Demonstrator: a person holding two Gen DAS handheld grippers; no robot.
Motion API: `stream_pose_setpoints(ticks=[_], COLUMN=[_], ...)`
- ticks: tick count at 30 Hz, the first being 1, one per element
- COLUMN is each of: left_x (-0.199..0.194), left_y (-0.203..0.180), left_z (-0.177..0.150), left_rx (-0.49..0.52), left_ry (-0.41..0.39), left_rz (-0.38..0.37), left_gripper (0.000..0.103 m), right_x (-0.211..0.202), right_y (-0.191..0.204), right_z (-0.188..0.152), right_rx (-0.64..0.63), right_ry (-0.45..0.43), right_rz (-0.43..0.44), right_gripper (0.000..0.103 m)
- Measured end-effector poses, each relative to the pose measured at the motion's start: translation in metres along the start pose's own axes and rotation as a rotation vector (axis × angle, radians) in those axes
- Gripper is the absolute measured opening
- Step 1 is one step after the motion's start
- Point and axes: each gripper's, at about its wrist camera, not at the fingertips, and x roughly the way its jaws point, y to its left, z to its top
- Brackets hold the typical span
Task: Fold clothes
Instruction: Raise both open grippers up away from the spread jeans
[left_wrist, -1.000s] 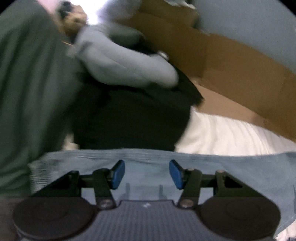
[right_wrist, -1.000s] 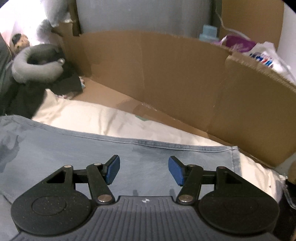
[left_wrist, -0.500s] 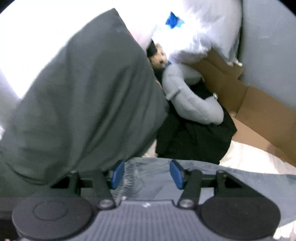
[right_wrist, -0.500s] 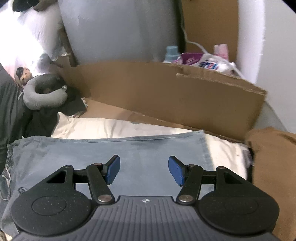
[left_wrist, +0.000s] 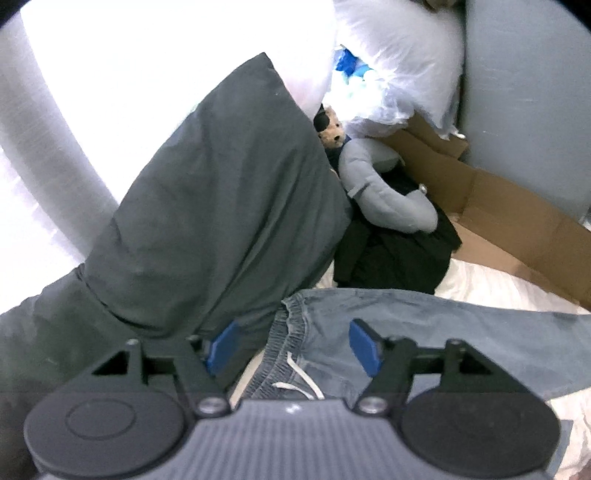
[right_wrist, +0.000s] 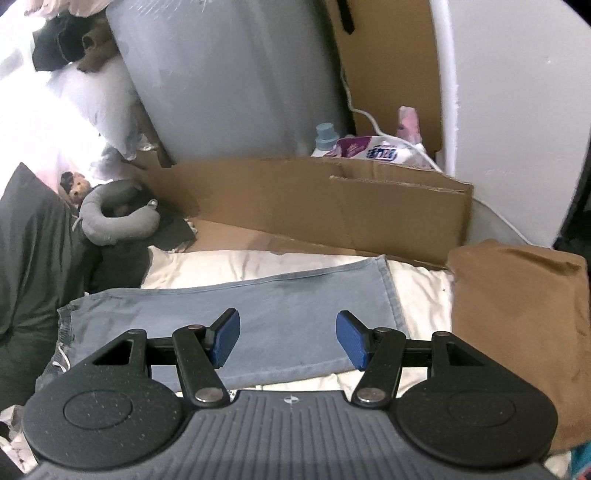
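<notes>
Right, the light-blue jeans (right_wrist: 236, 314) lie flat across the cream bed sheet (right_wrist: 229, 264) in the middle of the right wrist view, legs laid one on the other, hem toward centre right, waistband at lower left. Whether that is one fold made or just a tidy lay-out, I cannot tell. The right hand-held gripper (right_wrist: 286, 339) hovers over the leg, jaws wide, holding nothing. The left hand-held gripper (left_wrist: 295, 345) sits wide too, above the waistband and its white drawstring (left_wrist: 299, 376), bottom centre. Risks: the dark grey pillow (left_wrist: 229, 214) crowds the waistband at left, so a pinch there may snag it; one layer grabbed alone would skew any fold; the brown cloth (right_wrist: 517, 325) at right leaves little room.
</notes>
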Motion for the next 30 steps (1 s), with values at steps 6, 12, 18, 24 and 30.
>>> stream_pose_setpoints(ticks=[6, 12, 18, 24, 30], left_x=[0.003, 0.015, 0.009, -0.004, 0.001], left_y=[-0.008, -0.011, 0.005, 0.017, 0.017], left_z=[-0.022, -0.030, -0.021, -0.021, -0.035], left_rx=[0.029, 0.025, -0.027, -0.059, -0.057], left_ry=[-0.003, 0.020, 0.023, 0.005, 0.009], left_rz=[-0.050, -0.118, -0.147, -0.158, -0.190], left_gripper=[0.071, 0.071, 0.071, 0.071, 0.071], right_x=[-0.032, -0.069, -0.105, -0.139, -0.147], right_y=[0.015, 0.036, 0.057, 0.071, 0.055], right_z=[0.017, 0.062, 0.108, 0.145, 0.124], right_rx=[0.028, -0.045, -0.124, -0.196, -0.185], right_ry=[-0.052, -0.038, -0.010, 0.027, 0.072], right_rz=[-0.025, -0.040, -0.057, -0.087, -0.105], right_gripper=[0.065, 0.065, 0.065, 0.065, 0.065])
